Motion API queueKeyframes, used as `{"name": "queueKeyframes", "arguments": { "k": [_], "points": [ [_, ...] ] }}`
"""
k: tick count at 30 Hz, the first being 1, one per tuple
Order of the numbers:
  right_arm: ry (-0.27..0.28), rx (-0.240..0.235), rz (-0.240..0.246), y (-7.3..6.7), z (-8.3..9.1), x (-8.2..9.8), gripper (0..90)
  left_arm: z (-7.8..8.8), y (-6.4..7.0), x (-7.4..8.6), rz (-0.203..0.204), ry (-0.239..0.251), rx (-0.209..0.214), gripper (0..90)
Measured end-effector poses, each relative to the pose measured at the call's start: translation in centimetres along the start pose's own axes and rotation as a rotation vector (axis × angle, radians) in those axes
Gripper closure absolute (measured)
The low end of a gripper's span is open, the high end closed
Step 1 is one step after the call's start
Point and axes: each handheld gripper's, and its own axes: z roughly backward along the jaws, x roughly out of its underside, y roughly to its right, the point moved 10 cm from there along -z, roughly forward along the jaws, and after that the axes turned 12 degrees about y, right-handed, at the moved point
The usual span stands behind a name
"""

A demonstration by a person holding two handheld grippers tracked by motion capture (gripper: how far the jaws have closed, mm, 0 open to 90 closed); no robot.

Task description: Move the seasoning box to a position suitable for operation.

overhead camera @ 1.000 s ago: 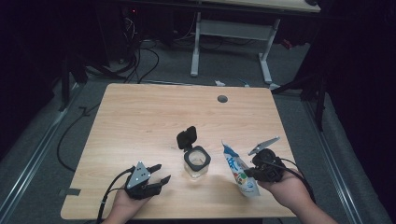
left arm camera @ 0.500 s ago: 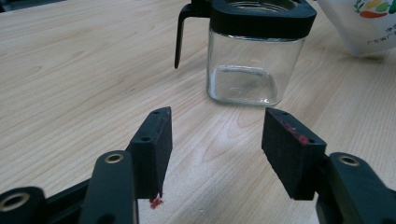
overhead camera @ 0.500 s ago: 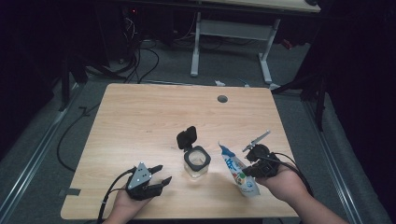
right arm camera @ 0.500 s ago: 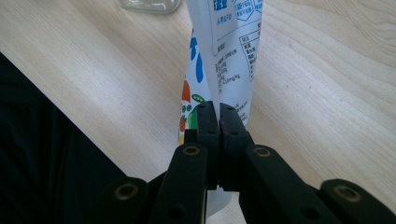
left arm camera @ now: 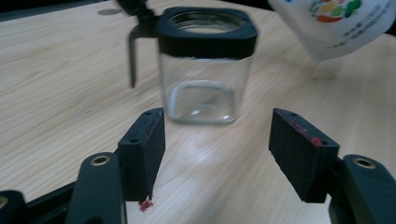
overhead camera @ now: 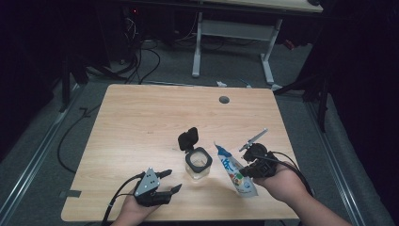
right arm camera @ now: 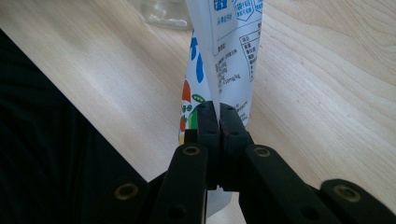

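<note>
pouch (overhead camera: 234, 170): white, printed, tilted | jar (overhead camera: 197, 164): clear, lid open

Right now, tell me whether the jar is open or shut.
Open. The jar has its black lid flipped back on its hinge, mouth uncovered; it looks empty.

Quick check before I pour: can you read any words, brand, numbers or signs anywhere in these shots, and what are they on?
Pouch: blue characters at the top and a panel of small dark print, all too blurred to read.
Pouch in the left gripper view: small grey print under the fruit picture, unreadable.
Jar: no text.
Table: no text.
</note>
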Motion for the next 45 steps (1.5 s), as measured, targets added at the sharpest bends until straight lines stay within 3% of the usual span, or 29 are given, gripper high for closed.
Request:
{"name": "queueKeyframes", "arguments": {
  "k": [12, 16, 22, 35, 45],
  "points": [
    [0.022, -0.028, 0.033, -2.4, 1.2, -1.7, 89.7, -2.2, 4.8, 1.2, 0.050, 0.002, 0.107, 30.3],
    [0.024, -0.043, 0.045, -3.0, 1.1, -2.0, 89.7, -3.1, 6.2, 1.2, 0.071, 0.026, 0.135, 28.6],
    [0.031, -0.056, 0.052, -3.6, 1.3, -2.6, 89.7, -4.1, 7.9, 2.4, 0.056, 0.016, 0.179, 25.4],
    [0.057, -0.075, 0.060, -5.1, 2.0, -4.6, 89.7, -6.1, 8.8, 4.8, 0.043, -0.030, 0.180, 22.8],
    [0.065, -0.116, 0.085, -6.9, 1.8, -6.1, 89.7, -6.5, 8.9, 3.8, 0.049, 0.017, 0.171, 22.7]
  ]
}}
